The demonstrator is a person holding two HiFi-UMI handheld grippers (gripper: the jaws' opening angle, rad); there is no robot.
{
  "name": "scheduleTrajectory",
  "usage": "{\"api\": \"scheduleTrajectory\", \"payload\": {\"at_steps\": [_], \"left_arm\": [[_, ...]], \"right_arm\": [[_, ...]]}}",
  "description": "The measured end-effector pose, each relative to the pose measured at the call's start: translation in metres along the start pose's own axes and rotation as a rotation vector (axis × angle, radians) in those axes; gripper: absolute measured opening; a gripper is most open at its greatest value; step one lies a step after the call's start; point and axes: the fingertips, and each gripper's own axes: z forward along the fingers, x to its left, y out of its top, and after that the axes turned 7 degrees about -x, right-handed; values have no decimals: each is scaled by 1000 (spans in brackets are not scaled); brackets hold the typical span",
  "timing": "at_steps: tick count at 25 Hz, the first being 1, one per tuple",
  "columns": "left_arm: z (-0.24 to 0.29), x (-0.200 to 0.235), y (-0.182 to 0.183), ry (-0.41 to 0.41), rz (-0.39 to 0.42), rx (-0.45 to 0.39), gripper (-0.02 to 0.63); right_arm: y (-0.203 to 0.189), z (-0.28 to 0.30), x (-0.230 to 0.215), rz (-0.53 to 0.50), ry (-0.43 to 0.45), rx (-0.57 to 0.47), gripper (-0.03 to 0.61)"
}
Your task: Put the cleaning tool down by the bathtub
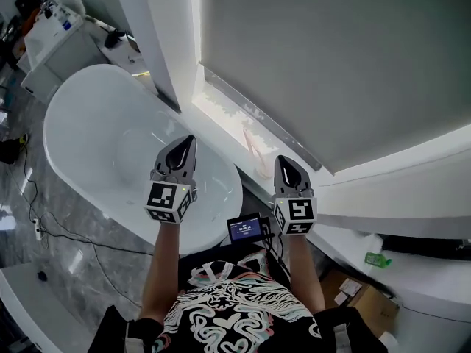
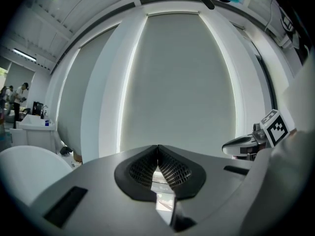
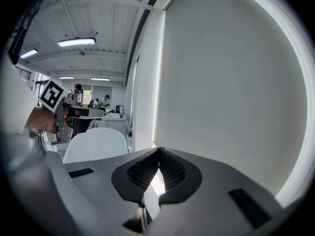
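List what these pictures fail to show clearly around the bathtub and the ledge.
- Head view: glare washes out the pale pink item on the window ledge; whether it is the cleaning tool cannot be told.
- Head view: the left gripper covers part of the bathtub at its near end.
- Head view: print on the small screen is tiny.
- Right gripper view: its own body hides the bathtub's base.

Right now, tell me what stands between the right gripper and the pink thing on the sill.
Nothing visible. The pink thing, perhaps the cleaning tool, lies on the sill beside the bathtub, ahead and left of the right gripper, with only open air between them. That gripper is shut and empty.
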Motion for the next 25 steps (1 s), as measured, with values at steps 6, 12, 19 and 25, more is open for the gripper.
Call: {"api": "scheduleTrajectory", "payload": {"at_steps": [6, 12, 19, 25], "left_arm": [[-19, -12, 29, -15, 53, -24, 17], [-35, -26, 51, -20, 84, -51, 17], [-42, -36, 64, 3, 107, -86, 17], [-48, -40, 62, 27, 100, -91, 17]], "right_arm": [[34, -13, 10, 34, -1, -75, 27], [53, -29, 14, 70, -4, -117, 26], [65, -40, 10, 69, -11, -157, 26], [72, -52, 8, 74, -4, -185, 26]]}}
